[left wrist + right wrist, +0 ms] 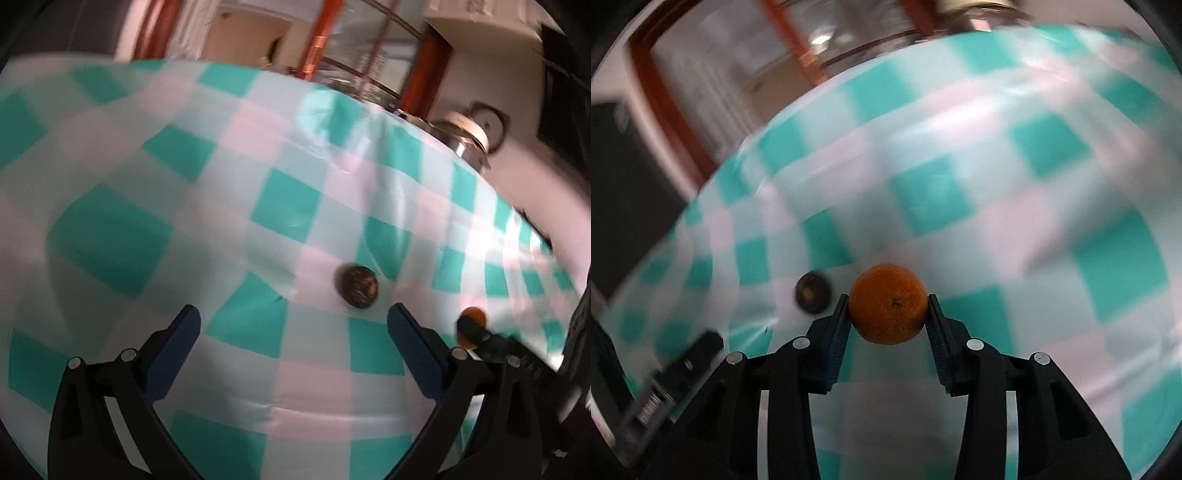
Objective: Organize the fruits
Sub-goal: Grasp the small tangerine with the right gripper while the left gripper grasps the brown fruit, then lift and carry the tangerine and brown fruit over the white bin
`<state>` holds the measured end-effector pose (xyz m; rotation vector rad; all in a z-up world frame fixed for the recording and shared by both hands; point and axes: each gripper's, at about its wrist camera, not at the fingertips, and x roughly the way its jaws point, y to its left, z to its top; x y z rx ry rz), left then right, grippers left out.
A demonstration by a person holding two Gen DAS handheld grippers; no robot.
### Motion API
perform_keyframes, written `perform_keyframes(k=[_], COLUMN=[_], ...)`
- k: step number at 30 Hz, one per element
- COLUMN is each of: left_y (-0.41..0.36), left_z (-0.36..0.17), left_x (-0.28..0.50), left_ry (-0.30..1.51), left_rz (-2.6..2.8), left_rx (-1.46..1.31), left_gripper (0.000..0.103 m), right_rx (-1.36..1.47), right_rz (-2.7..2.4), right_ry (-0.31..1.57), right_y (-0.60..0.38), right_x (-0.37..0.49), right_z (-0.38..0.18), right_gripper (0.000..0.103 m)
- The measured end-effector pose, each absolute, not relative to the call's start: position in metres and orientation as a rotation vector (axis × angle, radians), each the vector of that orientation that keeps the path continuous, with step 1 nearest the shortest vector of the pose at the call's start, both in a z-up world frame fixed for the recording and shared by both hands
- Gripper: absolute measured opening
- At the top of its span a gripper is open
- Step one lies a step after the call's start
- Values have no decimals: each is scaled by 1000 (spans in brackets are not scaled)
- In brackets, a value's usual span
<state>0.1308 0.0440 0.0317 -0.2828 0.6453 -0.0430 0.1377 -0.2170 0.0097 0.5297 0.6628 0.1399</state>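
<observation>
My right gripper (pixel 888 308) is shut on an orange mandarin (pixel 888 303) and holds it above the checked teal, white and pink tablecloth (pixel 997 192). A dark round fruit (pixel 812 292) lies on the cloth just left of it. In the left wrist view the same dark fruit (pixel 357 286) lies just beyond the right finger of my left gripper (pixel 293 317), which is open and empty. The mandarin (pixel 470 326) shows at the right in that view, partly hidden by the right gripper's finger.
The tablecloth (pixel 147 155) covers the whole table. A metal pot or kettle (pixel 469 138) stands past the table's far right edge. A red-brown door frame (pixel 317 40) and glass are behind the table. The left gripper's body (pixel 679 373) shows at lower left in the right wrist view.
</observation>
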Motion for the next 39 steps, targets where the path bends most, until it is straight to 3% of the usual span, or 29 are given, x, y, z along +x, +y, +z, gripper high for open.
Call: perform_keyframes(k=[7,16,18,20,39], left_y=[9,-34,-41,-46,3], left_z=[29,10,8,8,25], left_x=[161,238,242,241,86], left_ry=[696,877,886,882,749], left_rz=[-121,-61,-41,-28,-42], left_rx=[-249,-61,-6,48,-181], left_gripper=[100,66,63,41,40], right_rx=[528,545,553,554,584], right_rz=[71,93,96,100,133], right_ry=[589,583,581,583,582], right_y=[-230,-228,-229,-229,-233], right_x=[127,135,134,135,136], right_z=[19,19,19,19,13], right_gripper=[41,41,41,41,41])
